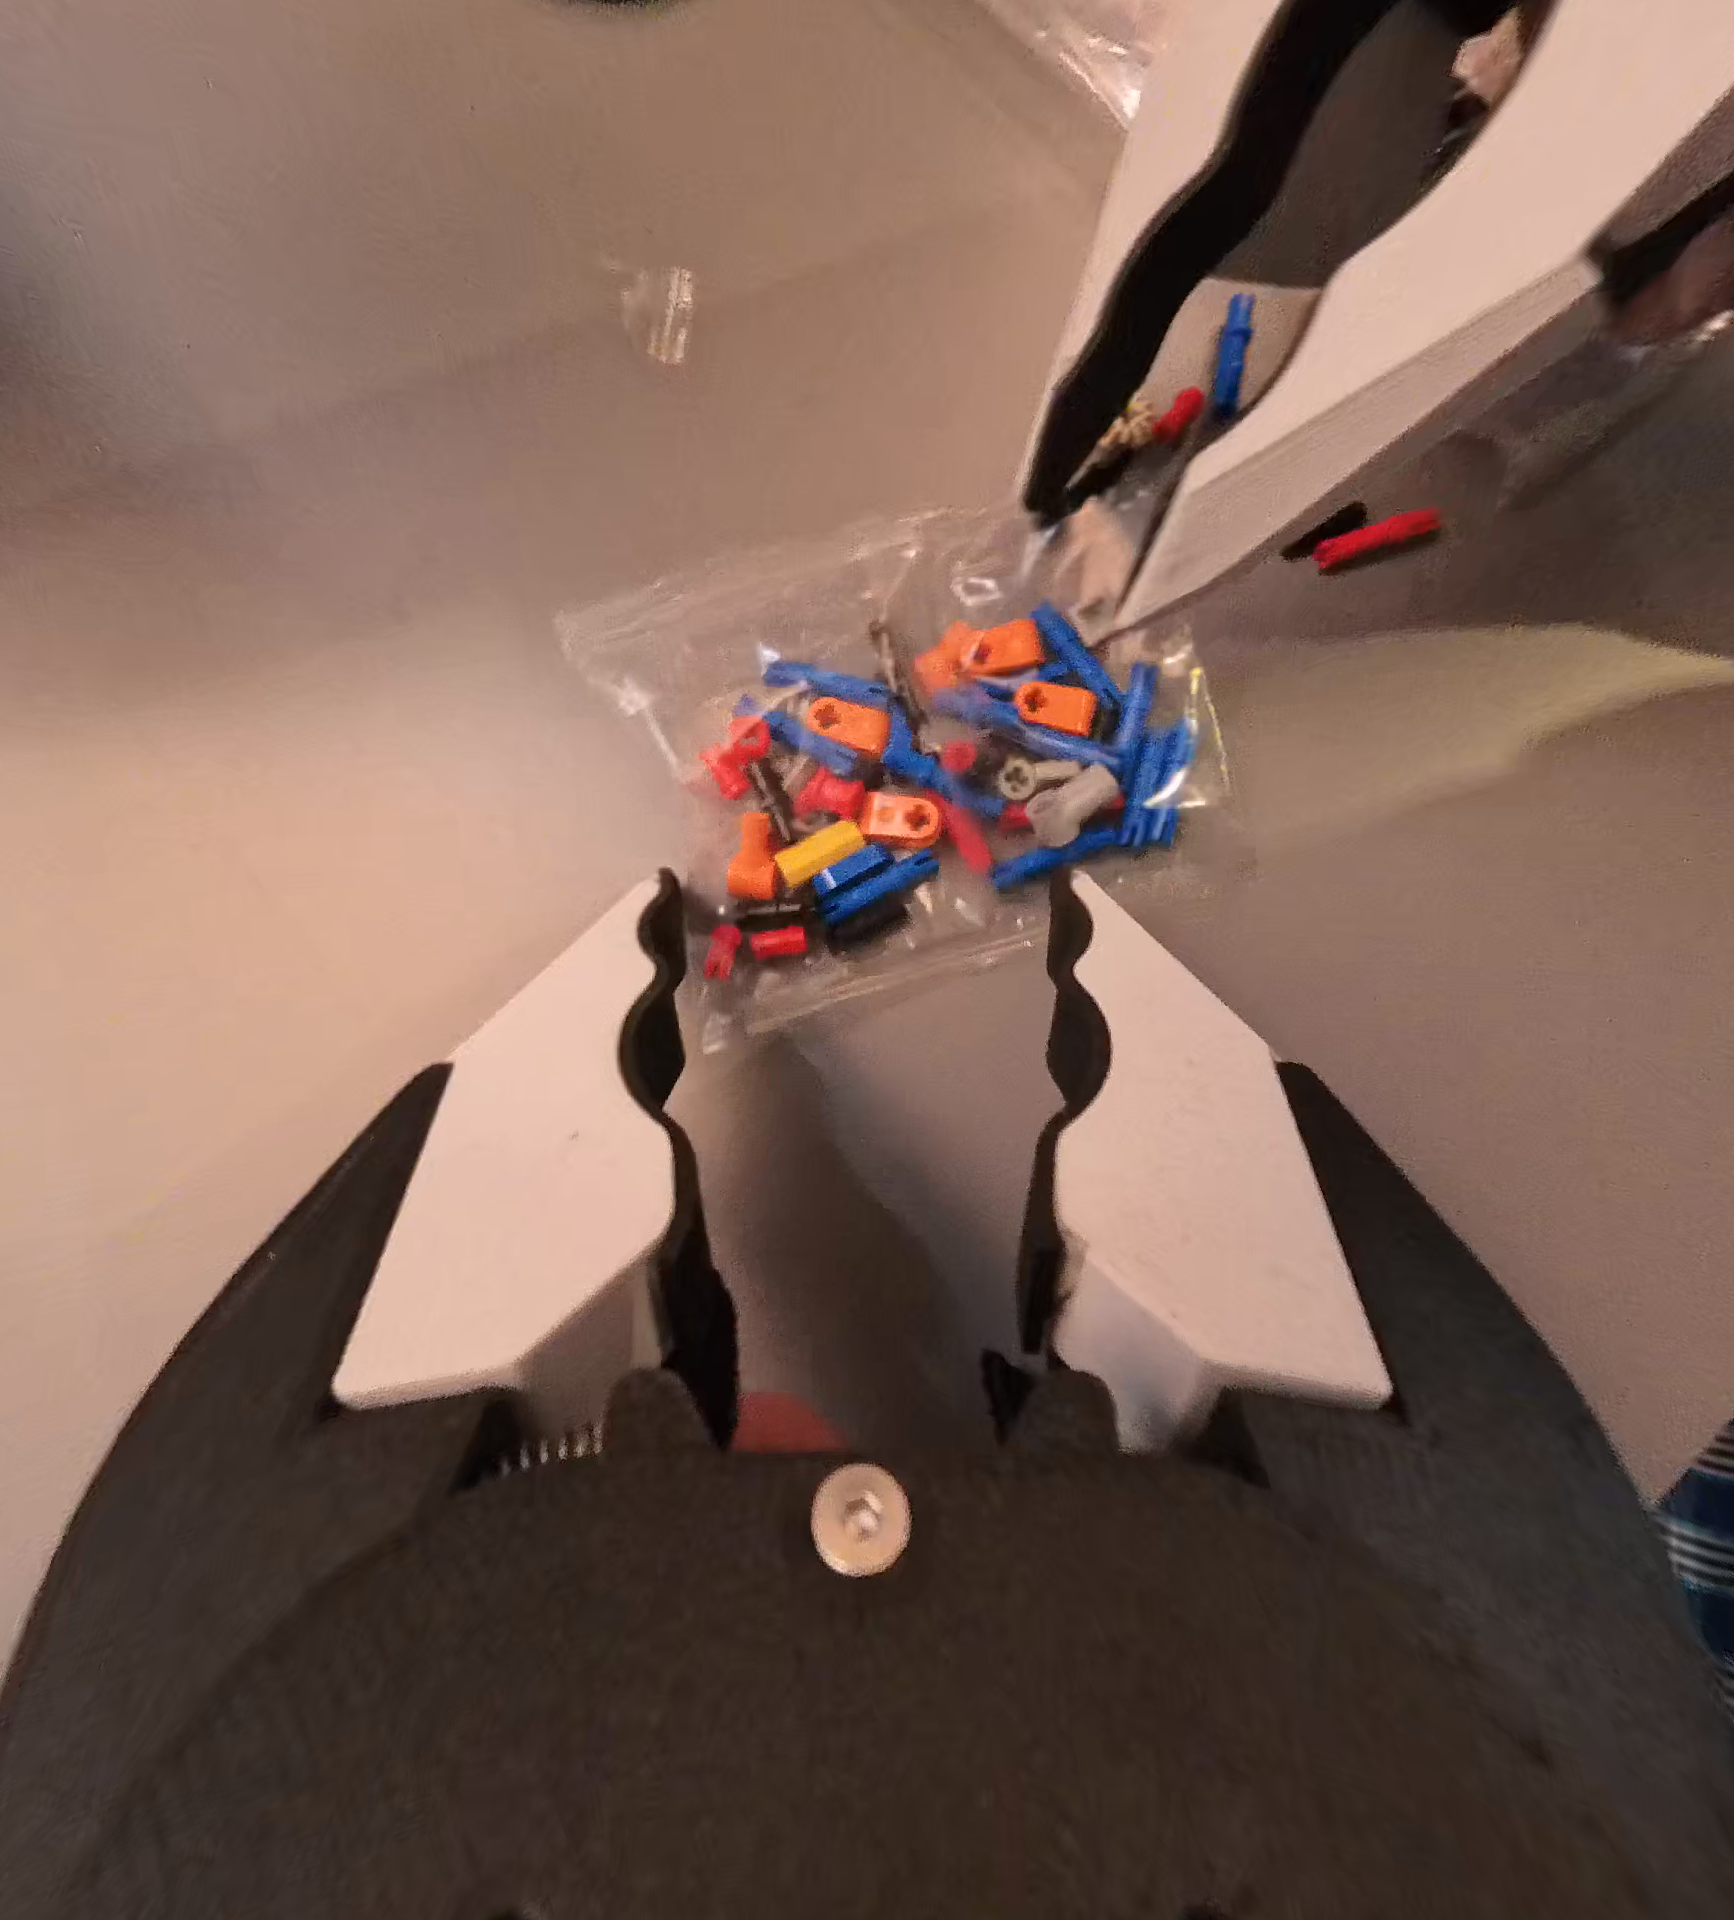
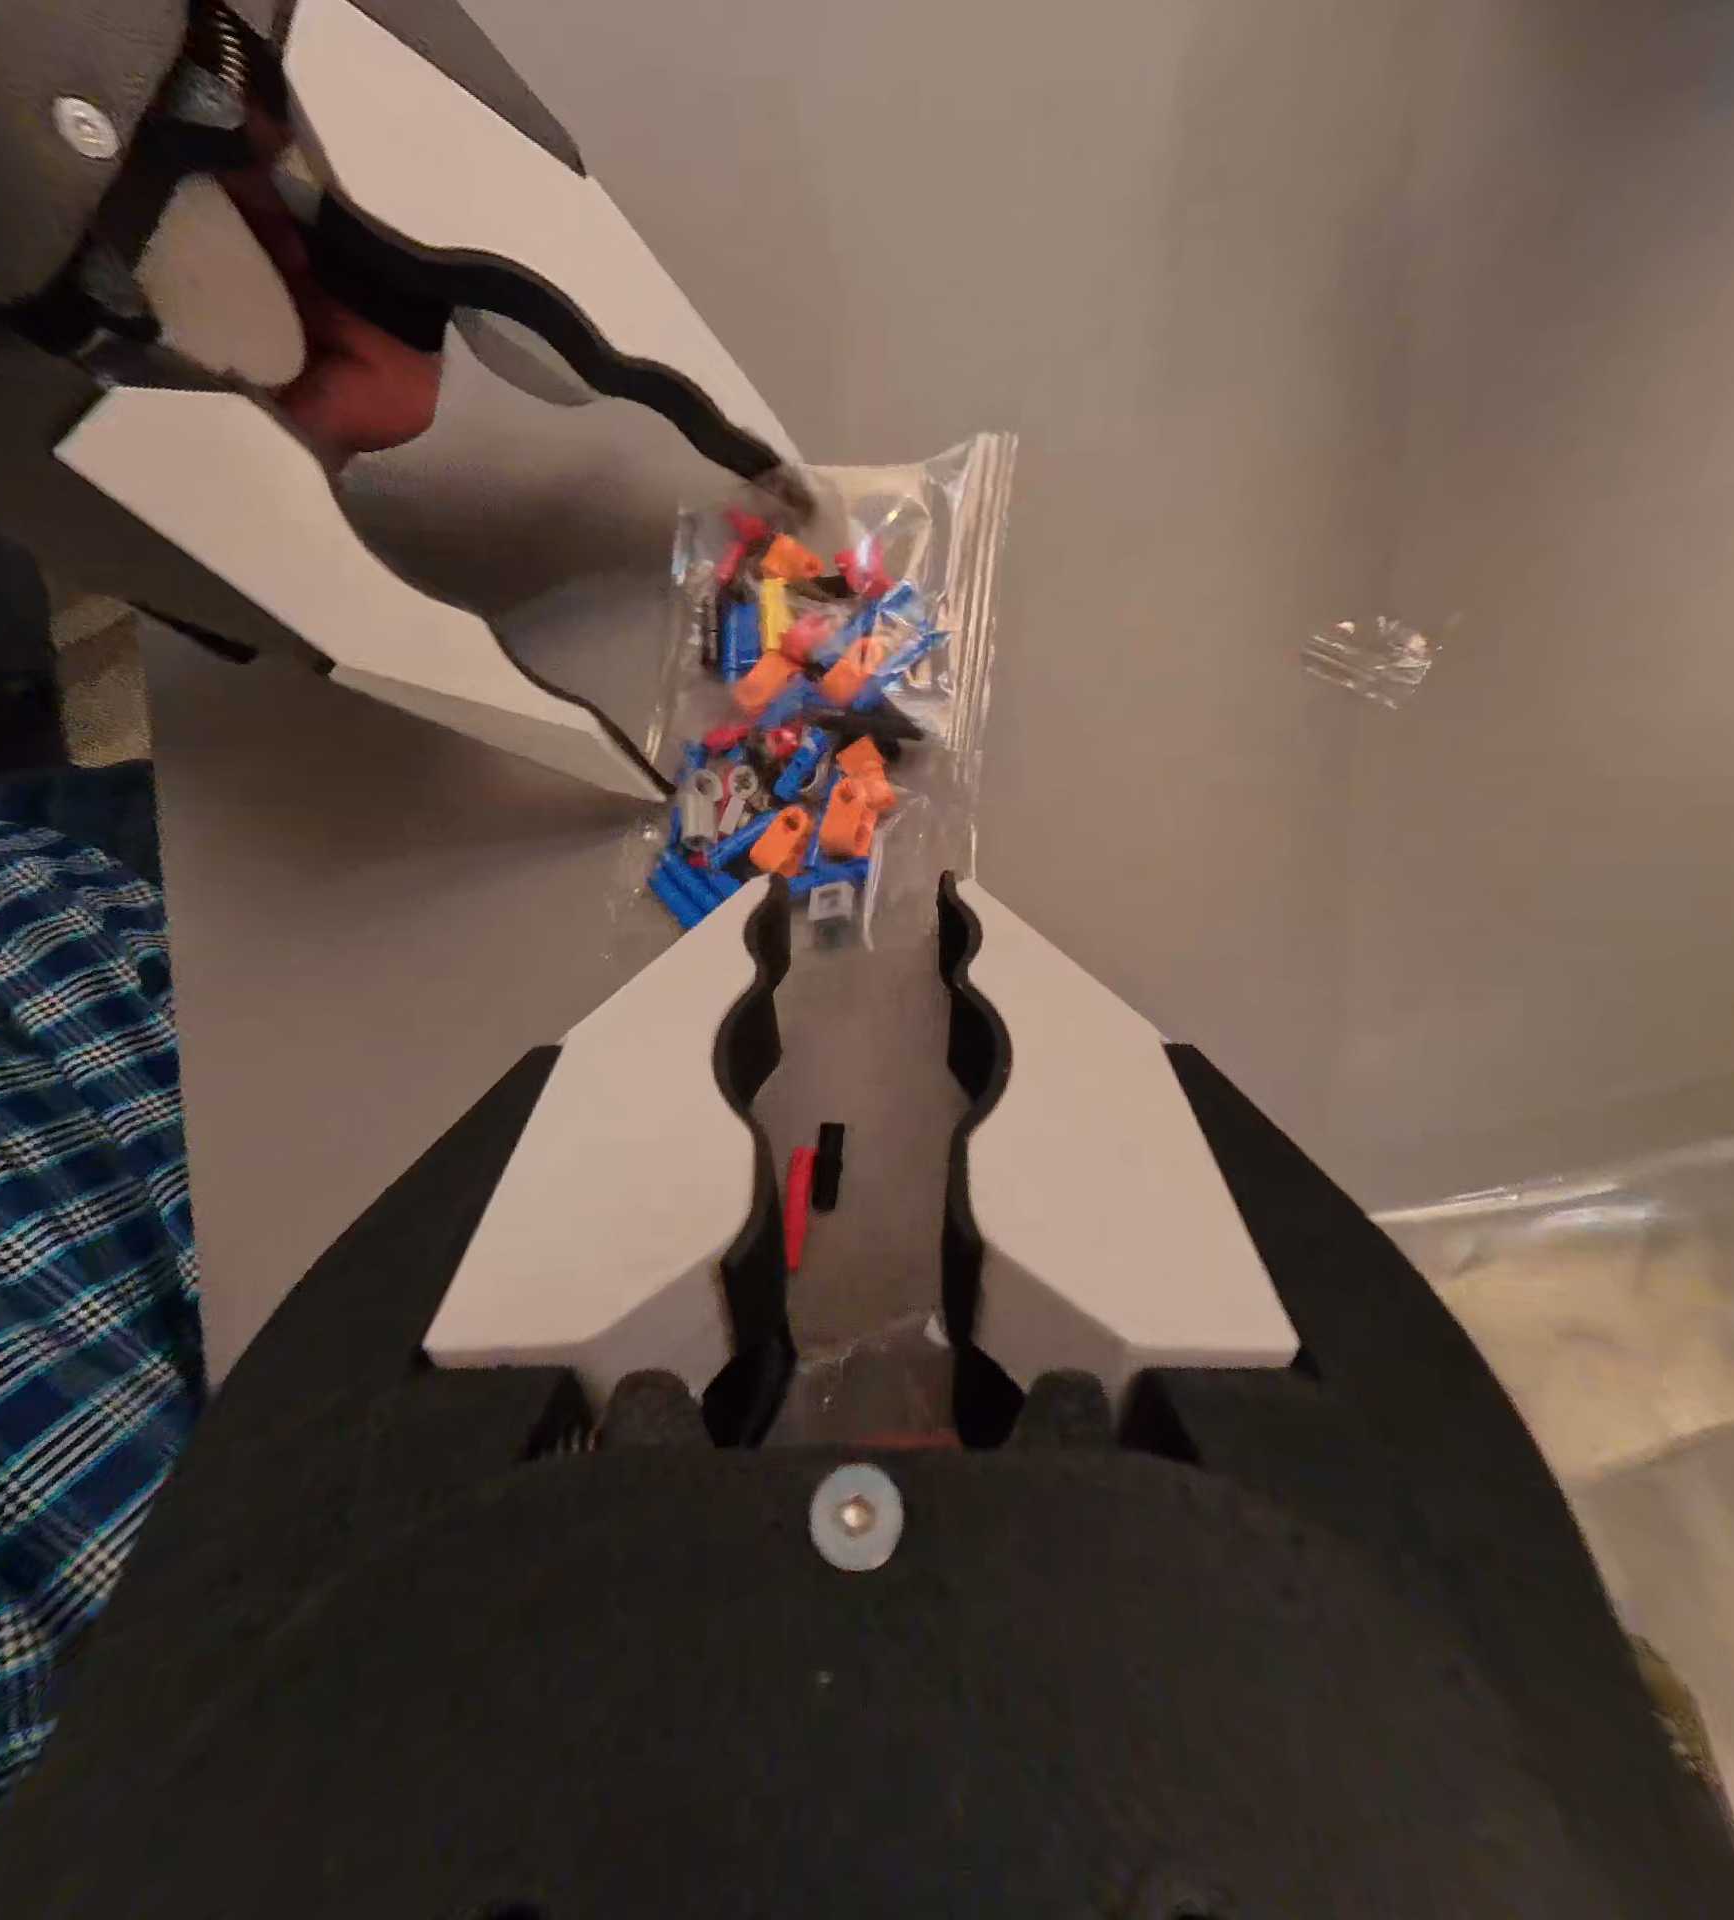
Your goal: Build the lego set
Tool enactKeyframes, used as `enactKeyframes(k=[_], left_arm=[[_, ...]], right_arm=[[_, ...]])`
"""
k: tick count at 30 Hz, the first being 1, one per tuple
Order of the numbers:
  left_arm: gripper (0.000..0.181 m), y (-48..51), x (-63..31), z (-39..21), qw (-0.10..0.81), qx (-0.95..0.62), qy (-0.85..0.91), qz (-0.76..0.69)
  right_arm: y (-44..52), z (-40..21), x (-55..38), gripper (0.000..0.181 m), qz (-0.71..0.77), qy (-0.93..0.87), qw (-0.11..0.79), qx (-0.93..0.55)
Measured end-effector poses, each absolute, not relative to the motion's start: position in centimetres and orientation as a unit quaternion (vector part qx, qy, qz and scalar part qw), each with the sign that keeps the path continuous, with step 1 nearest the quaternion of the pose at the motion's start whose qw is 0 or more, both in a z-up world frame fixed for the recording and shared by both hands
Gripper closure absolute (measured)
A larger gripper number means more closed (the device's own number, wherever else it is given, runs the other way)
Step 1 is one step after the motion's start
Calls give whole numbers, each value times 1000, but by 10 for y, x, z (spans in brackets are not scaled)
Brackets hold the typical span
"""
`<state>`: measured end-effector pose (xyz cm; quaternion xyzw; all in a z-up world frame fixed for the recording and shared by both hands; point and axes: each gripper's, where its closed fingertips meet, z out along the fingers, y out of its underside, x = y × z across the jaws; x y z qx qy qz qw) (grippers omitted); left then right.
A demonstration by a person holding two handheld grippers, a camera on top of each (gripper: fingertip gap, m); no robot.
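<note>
A clear plastic bag (image 1: 894,769) of small blue, orange, red, yellow and grey lego pieces lies flat on the pale table; it also shows in the right wrist view (image 2: 821,707). My left gripper (image 1: 863,894) is open, its tips at the bag's near edge, one on each side. From the right wrist view it (image 2: 723,634) comes in from the upper left, its jaws spread along the bag's left side. My right gripper (image 2: 858,888) is open with a narrower gap, and the bag's near end lies between its tips. It also shows in the left wrist view (image 1: 1081,561) at the bag's far right corner.
A red pin (image 2: 797,1195) and a black pin (image 2: 827,1164) lie loose under my right gripper. A blue pin (image 1: 1232,353) lies beyond it. A torn plastic scrap (image 2: 1367,660) lies farther off. A large clear bag (image 2: 1569,1299) lies at right. A plaid sleeve (image 2: 32,1143) is at left. My right gripper's tips are some 6 cm from the red pin (image 2: 797,1195). It is also in sight in the left wrist view (image 1: 1375,532).
</note>
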<state>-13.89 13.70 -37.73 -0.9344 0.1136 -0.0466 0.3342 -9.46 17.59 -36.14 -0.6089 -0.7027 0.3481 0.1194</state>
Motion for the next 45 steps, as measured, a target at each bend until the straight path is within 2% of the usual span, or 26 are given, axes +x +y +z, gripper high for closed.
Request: enactKeyframes(k=[6, 8, 12, 16, 21, 30, 34, 45], left_arm=[[116, 133, -131, -376, 338, -932, 117, -55], [117, 132, -130, -374, 344, -931, 106, -65], [118, 128, -133, -371, 345, -931, 95, -70], [117, 122, -131, -372, 345, -931, 85, -78], [112, 118, -127, -372, 342, -933, 74, -88], [113, 112, -124, -367, 347, -927, 61, -128], [120, 112, -134, -360, 358, -919, 24, -160], [168, 109, -137, -363, 358, -904, -36, -229]], right_arm=[[177, -367, -95, 178, 337, -711, 124, -604], [178, -368, -95, 180, 333, -713, 128, -604], [179, -366, -94, 179, 323, -716, 138, -603], [168, -352, -93, 166, 344, -715, 135, -594], [151, -355, -94, 162, 342, -726, 129, -583], [147, -373, -94, 173, 316, -738, 127, -583], [147, -373, -94, 174, 314, -741, 129, -580], [147, -373, -94, 174, 324, -737, 127, -580]])
